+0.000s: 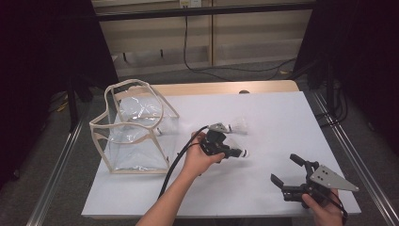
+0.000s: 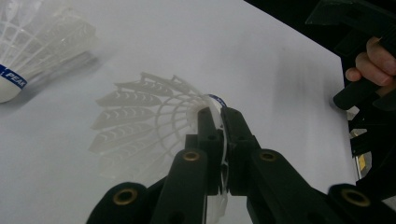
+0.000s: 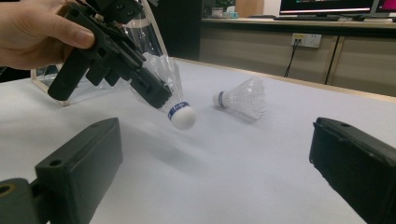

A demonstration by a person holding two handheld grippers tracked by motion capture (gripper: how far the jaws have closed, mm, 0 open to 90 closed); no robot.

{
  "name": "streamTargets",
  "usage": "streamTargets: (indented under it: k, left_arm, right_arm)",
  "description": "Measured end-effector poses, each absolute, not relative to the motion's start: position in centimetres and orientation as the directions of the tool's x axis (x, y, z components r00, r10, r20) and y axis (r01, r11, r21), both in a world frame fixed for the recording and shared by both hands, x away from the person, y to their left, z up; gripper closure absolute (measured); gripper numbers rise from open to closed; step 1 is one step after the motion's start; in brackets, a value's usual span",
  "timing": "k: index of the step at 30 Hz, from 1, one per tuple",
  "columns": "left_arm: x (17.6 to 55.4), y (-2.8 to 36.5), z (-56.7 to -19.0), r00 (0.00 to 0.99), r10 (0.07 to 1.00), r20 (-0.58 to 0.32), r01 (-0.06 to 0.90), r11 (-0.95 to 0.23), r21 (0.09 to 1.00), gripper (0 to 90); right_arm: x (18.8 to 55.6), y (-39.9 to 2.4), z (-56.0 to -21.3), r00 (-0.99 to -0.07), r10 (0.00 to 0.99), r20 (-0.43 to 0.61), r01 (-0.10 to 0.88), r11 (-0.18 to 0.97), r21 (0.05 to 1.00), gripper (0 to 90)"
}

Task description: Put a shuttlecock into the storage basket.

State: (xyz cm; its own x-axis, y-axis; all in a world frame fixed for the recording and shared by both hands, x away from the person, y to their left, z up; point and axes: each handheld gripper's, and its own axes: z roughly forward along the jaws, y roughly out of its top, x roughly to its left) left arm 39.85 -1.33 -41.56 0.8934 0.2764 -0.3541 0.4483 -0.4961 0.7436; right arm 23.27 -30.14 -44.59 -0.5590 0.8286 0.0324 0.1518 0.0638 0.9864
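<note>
Left claw (image 1: 234,153) is clamped on a white plastic shuttlecock's (image 3: 175,100) skirt, lifted off the table (image 1: 263,188); right claw (image 1: 286,169), well apart from it, gapes empty.

Second shuttlecock (image 2: 28,51) cut off by the left gripper view's edge; held shuttlecock's (image 2: 154,126) skirt blurred, partly hidden behind black jaws.

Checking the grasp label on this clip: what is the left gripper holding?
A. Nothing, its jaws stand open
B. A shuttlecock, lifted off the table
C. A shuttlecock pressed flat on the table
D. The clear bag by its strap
B: in the right gripper view the left gripper is shut on the skirt of a shuttlecock, whose white cork tip hangs above its shadow on the table.
</note>
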Motion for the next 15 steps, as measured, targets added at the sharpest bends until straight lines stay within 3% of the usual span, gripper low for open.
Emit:
streamTargets:
  k: [15]
  left_arm:
    - [40.2, 0.7, -39.9, 0.878, 0.293, -0.380, 0.478, -0.481, 0.735, 87.7]
  right_arm:
    - [23.4, -30.2, -44.6, -0.557, 0.830, 0.033, 0.153, 0.064, 0.986, 2.4]
